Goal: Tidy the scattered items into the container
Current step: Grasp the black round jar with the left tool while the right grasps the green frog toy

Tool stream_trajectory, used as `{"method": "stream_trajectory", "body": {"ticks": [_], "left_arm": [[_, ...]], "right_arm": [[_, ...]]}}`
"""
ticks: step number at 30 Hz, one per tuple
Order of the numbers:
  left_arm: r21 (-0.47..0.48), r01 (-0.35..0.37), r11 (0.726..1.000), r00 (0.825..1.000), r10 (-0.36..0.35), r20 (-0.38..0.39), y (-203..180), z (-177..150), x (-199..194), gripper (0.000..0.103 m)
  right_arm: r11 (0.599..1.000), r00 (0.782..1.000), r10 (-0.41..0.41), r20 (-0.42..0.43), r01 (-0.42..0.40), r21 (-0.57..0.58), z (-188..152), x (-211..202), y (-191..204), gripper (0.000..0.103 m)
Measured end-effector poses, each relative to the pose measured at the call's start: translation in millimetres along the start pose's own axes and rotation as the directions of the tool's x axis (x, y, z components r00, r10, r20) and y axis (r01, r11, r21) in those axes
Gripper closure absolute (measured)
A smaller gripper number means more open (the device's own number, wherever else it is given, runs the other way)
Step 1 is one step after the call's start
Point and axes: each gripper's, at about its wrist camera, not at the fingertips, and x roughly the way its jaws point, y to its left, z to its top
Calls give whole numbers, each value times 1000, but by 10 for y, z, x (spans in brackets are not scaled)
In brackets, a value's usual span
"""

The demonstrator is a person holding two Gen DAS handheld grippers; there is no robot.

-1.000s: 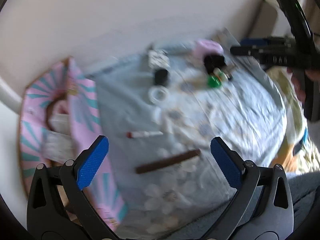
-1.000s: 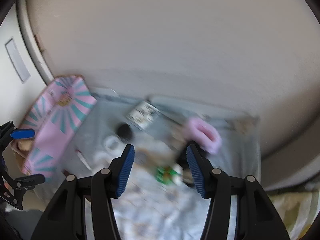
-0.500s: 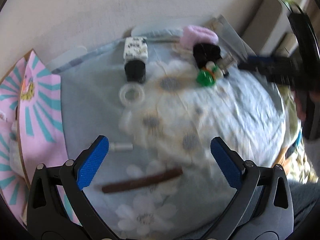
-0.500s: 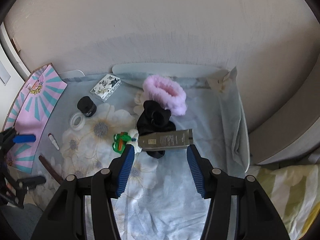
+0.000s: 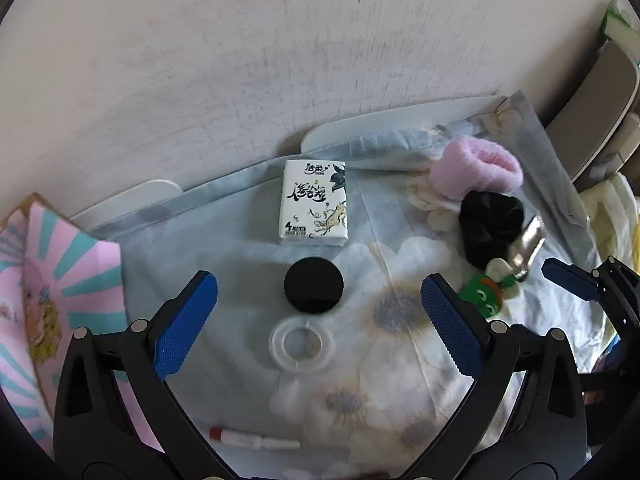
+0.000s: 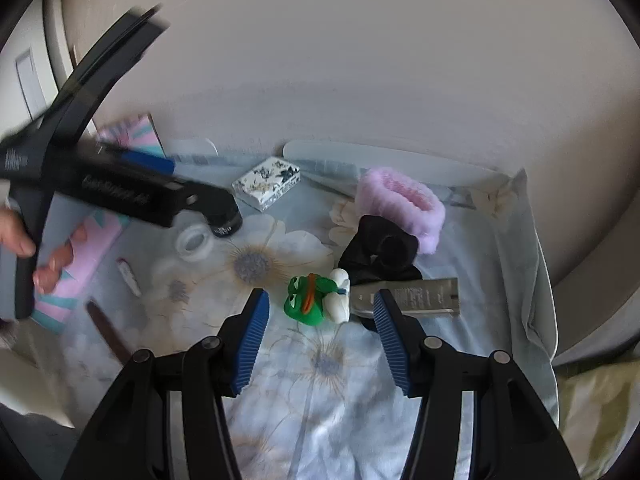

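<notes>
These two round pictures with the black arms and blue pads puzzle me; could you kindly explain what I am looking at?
A person holds a two-finger gripper in each hand; a fisheye camera on each looks along its fingers. The left gripper, open and empty, frames a black jar lid and a clear tape ring, with a tissue pack beyond. The right gripper, also open and empty, faces a green frog toy, a silver tube, a black scrunchie and a pink scrunchie, all on a floral cloth.

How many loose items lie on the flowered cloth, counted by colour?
Black: 2, jar lid and scrunchie
Pink: 1, fluffy band
Green: 1, frog toy
White: 2, tissue pack and small tube
Clear: 1, tape ring
Silver: 1, flat tube
Brown: 1, stick
Total: 9
</notes>
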Motion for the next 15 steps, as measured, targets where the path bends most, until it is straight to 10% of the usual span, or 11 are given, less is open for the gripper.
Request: {"method": "stream_trajectory", "body": {"ticks": [10, 15], "left_arm": [[-38, 14, 999, 1000, -15, -23, 91, -27, 355, 3], [-7, -13, 1000, 1000, 12, -13, 87, -81, 426, 25]], "right_arm": [[983, 991, -134, 22, 136, -121, -24, 330, 183, 53], [964, 982, -186, 22, 187, -191, -53, 389, 253, 56]]}}
